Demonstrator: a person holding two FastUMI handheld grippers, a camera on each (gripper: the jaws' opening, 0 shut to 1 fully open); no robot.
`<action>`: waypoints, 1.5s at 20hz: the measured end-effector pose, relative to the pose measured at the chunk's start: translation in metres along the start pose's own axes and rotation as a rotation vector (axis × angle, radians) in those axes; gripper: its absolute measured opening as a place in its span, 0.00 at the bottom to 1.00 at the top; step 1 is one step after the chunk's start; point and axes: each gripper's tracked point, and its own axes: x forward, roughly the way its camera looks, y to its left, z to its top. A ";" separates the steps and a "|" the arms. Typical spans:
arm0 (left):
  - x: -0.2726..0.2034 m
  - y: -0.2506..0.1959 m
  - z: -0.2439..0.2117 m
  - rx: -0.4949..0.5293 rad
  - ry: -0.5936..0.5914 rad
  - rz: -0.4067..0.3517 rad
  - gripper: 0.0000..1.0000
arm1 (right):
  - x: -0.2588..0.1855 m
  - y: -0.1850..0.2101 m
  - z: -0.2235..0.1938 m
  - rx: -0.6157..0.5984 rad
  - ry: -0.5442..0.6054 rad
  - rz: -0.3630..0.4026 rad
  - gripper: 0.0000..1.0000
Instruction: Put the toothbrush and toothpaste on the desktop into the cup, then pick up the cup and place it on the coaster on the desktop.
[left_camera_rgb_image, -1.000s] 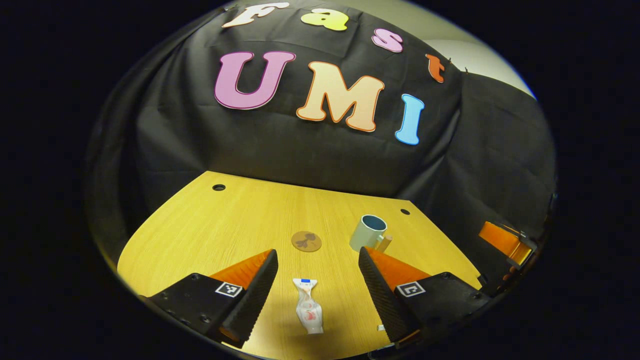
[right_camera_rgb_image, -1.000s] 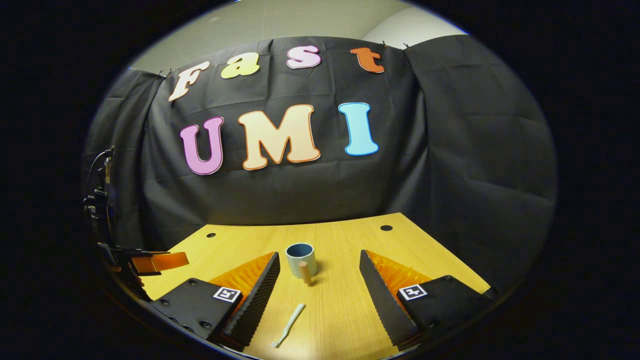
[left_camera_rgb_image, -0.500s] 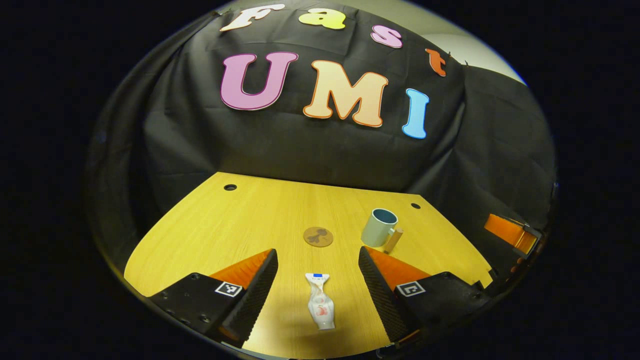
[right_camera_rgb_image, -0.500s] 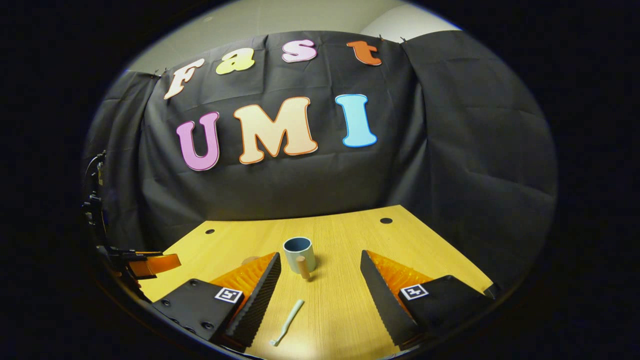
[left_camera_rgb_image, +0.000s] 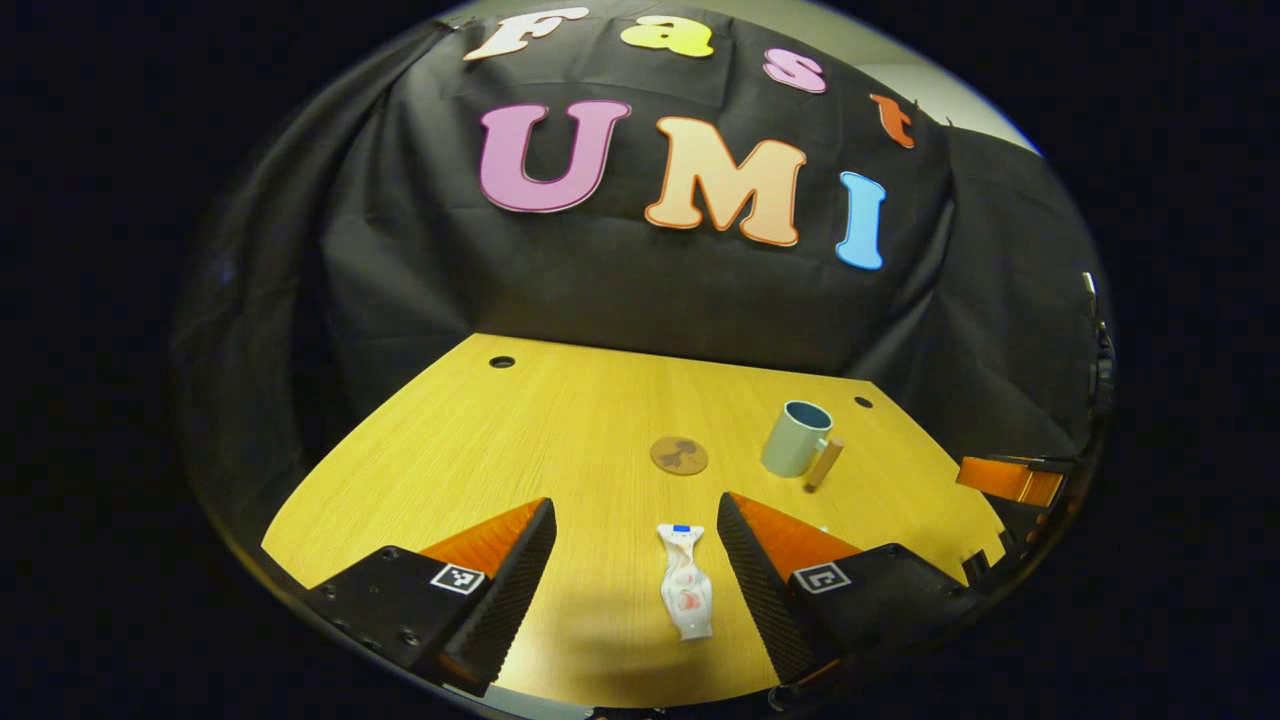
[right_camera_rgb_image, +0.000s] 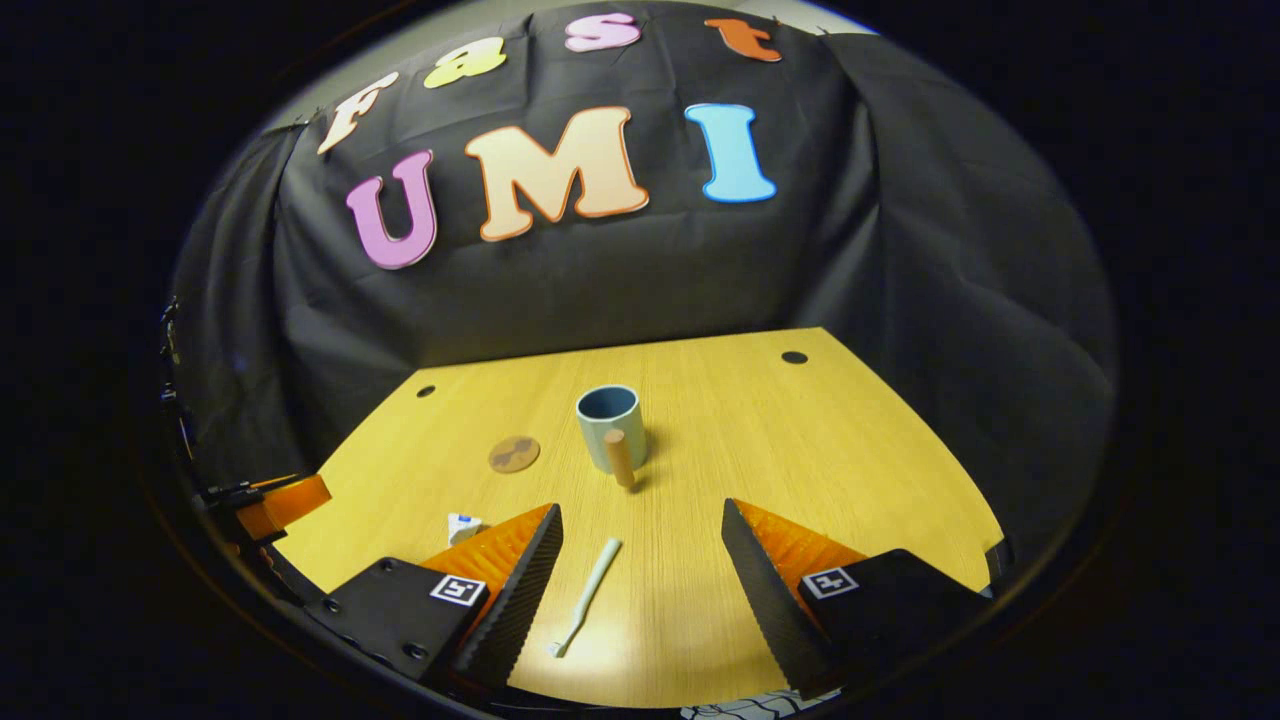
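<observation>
Left claw (left_camera_rgb_image: 636, 560) wide open, holding nothing, toothpaste (left_camera_rgb_image: 686, 595) flat on bench (left_camera_rgb_image: 520, 430) between fingers. Right claw (right_camera_rgb_image: 640, 560) open too, over toothbrush (right_camera_rgb_image: 588, 595). Best to drop low, squeeze gently, then carry to cup (right_camera_rgb_image: 608, 425).

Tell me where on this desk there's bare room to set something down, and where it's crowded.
Bare wood fills the desk's far left, from the cable hole toward the coaster, and its right side past the cup. It is crowded near the front: the toothpaste tube lies between the open left gripper, the toothbrush between the open right gripper.
</observation>
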 end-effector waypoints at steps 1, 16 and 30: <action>-0.003 0.007 -0.002 -0.006 0.008 0.014 0.95 | 0.007 0.004 -0.006 -0.014 0.033 0.007 0.98; -0.032 0.107 -0.036 -0.042 0.097 0.235 0.95 | 0.097 0.046 -0.066 -0.081 0.412 0.010 0.95; -0.022 0.111 -0.046 -0.061 0.155 0.251 0.95 | 0.127 0.037 -0.120 -0.061 0.665 -0.095 0.89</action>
